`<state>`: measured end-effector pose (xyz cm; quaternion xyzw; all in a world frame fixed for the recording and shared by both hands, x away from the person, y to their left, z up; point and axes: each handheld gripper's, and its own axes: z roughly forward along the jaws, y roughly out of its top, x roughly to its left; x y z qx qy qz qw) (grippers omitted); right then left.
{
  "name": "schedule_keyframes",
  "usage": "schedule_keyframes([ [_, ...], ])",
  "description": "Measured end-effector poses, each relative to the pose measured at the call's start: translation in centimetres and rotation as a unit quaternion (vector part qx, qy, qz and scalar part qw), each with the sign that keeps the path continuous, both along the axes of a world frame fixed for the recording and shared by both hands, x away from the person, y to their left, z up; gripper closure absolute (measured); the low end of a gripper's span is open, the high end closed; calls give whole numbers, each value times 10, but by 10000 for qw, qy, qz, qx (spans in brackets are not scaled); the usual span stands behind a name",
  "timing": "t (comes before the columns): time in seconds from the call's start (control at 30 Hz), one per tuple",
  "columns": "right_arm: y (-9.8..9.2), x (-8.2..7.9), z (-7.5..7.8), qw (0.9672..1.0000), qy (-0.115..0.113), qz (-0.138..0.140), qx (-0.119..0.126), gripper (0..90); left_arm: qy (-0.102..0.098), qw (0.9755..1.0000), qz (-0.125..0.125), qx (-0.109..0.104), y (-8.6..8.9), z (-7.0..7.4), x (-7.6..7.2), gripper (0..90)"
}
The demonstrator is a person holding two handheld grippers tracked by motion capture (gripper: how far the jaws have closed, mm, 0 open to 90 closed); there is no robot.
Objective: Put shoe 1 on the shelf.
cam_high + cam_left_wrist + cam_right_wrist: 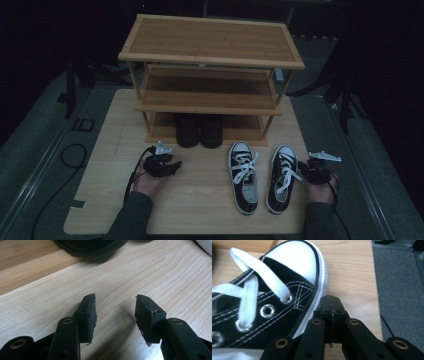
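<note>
Dim high view, far edges lost in black. At the left, a dark cable (70,155) looping over grey floor (30,165) beside the light wooden table (200,210).

On the table at about 7 o'clock from its centre, the left gripper (176,164), held in a hand (146,184) with a dark sleeve (131,217) cut off by the bottom edge. Jaws released: in the left gripper view, left gripper (115,311) with a wide gap between the two black pads, bare wood grain under them, nothing grasped. At 12 o'clock in that view, the rounded toe of a dark shoe (92,247), cut off by the top edge, resting against a darker wooden board (22,267).

At the table's 12 o'clock, a three-tier bamboo shoe rack (210,42). On its lowest shelf, a pair of dark boots (200,130), detail swallowed by shadow, upper parts hidden under the middle shelf.

Toward 5 o'clock, two black-and-white laced sneakers side by side, toes toward the rack: left sneaker (243,177), right sneaker (281,177).

Just beside the right sneaker, at its 3 o'clock, the right gripper (302,168), held in a hand (320,190). Jaws clenched: in the right gripper view, right gripper (332,306) with pads pressed together, nothing between them, tip beside the white sole near the toe cap of the right sneaker (274,300); touching or not, cannot tell. Sneaker's heel cut off at the left edge.
</note>
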<state>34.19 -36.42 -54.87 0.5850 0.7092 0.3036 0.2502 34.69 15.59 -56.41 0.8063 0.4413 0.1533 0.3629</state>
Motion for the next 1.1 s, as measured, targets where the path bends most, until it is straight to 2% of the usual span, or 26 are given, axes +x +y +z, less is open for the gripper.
schedule_keyframes([
  [0.2, 13, 5, 1, 10000, -58, 45, -48, 900, -11, 10000, 3, 6, 0, 0, 0, 516],
  [0.5, 32, 14, 1, 9994, -40, 345, -88, 900, -25, 10000, 13, 16, 0, 0, -1, 515],
  [0.8, 39, 22, 1, 9990, -21, 436, -3, 900, -29, 10000, -14, 29, -1, 0, -1, 515],
  [0.9, 34, 17, 3, 9985, 49, 536, 74, 898, -20, 10000, -25, 21, 0, 0, -2, 515],
  [1.0, 30, 6, 3, 9979, 77, 632, -86, 892, -20, 10000, -26, 20, 0, 0, -2, 516],
  [1.1, 23, -9, 4, 9973, 94, 724, -120, 892, -25, 10000, -23, 22, 0, 0, -2, 515],
])
